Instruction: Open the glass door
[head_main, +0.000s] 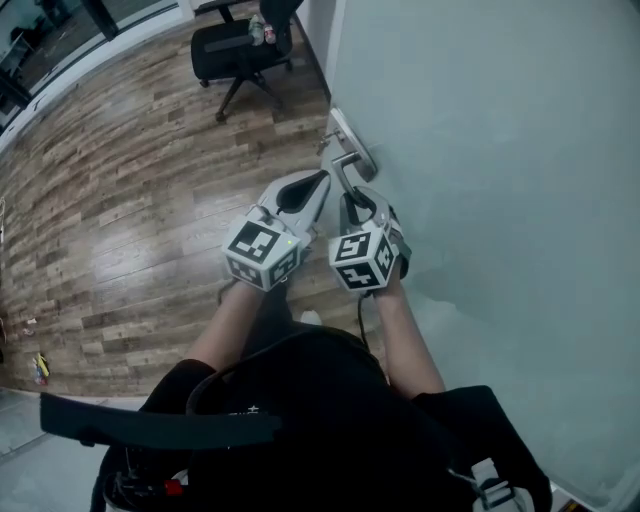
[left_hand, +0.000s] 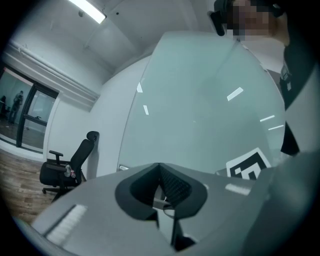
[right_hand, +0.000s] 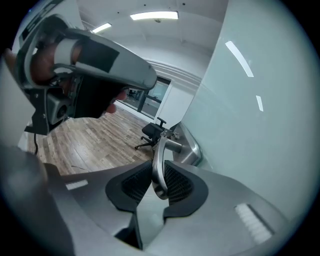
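The frosted glass door (head_main: 500, 150) fills the right side of the head view. Its metal lever handle (head_main: 347, 172) sticks out from a lock plate (head_main: 345, 130) at the door's edge. My right gripper (head_main: 352, 203) is shut on the handle (right_hand: 158, 167), whose curved bar runs between the ribbed pads (right_hand: 177, 182) in the right gripper view. My left gripper (head_main: 322, 180) hangs just left of the handle, apart from it. Its jaws (left_hand: 160, 167) meet at the tips with nothing between them, and the glass door (left_hand: 200, 100) lies ahead of it.
A black office chair (head_main: 245, 50) stands on the wooden floor (head_main: 120, 180) beyond the door's edge; the chair (left_hand: 67, 167) also shows in the left gripper view. Dark-framed windows (left_hand: 25, 115) line the far wall. The person's body stands close to the door.
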